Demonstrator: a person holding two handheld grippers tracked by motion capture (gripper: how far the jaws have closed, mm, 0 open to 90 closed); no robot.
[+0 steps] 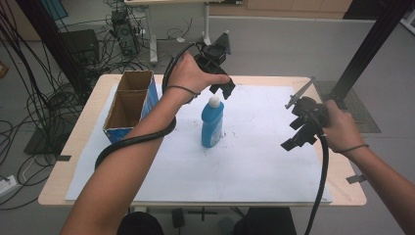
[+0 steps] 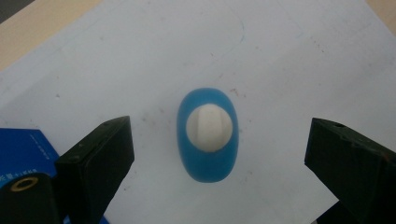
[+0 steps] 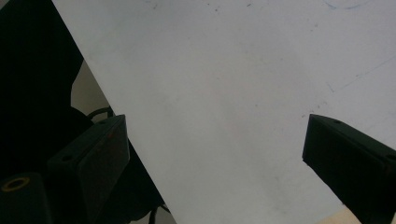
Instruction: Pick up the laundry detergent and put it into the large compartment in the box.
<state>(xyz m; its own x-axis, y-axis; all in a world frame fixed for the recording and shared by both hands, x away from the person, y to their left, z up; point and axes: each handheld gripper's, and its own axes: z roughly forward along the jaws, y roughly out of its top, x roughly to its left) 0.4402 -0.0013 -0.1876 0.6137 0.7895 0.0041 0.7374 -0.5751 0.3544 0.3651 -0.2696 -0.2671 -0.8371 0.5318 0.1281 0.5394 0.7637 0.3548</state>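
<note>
- The blue cardboard box (image 2: 23, 149) was cut off at the left gripper view's edge
- The upright blue plastic bottle with a white cap (image 1: 212, 123) stood on the white paper-covered worktop (image 1: 254, 161), directly below the left gripper (image 1: 222, 89), centred between its wide jaws, untouched
- The right gripper (image 1: 298, 138) hung well apart, jaws wide and empty

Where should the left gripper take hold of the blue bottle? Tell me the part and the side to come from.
Grip the blue bottle from straight above, where the left gripper hangs open. It stands upright and is oval from above, so close the jaws across its narrow width, just under the white cap.
</note>
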